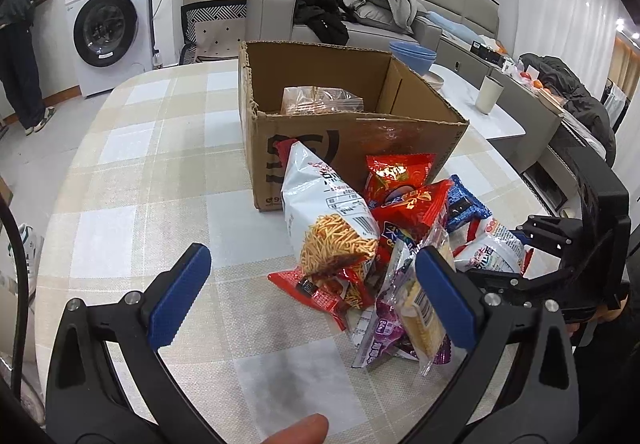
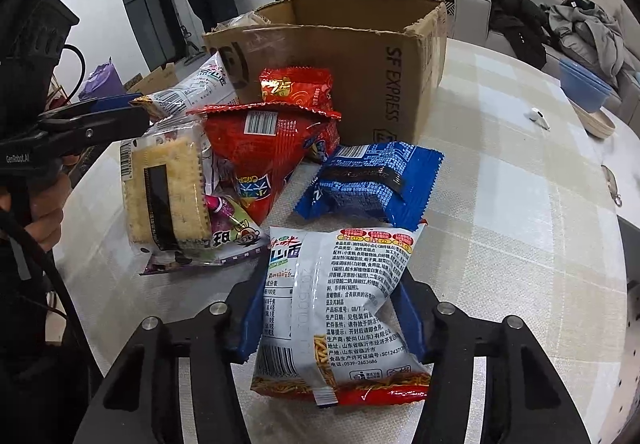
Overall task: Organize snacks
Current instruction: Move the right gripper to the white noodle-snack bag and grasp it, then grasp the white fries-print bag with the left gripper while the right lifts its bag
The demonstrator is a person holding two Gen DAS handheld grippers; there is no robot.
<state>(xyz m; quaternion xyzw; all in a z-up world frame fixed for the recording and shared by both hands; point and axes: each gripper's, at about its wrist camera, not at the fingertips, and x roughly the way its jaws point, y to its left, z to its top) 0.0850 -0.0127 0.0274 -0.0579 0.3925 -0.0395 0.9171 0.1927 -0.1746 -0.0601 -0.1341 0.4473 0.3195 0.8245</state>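
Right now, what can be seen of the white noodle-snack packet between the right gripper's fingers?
The white noodle-snack packet is a glossy plastic pouch, back side up, with printed text, red bottom edge and a centre seam. It lies on the checked tablecloth, apart from the pile. The right gripper presses its blue pads against both sides, creasing it.

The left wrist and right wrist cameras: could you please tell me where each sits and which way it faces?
Left wrist: on the left hand-held gripper, open, looking down at the snack pile before the cardboard box; a fingertip shows.
Right wrist: on the right hand-held gripper, pinching a white noodle-snack packet.
Shared: box, pile, washing machine.
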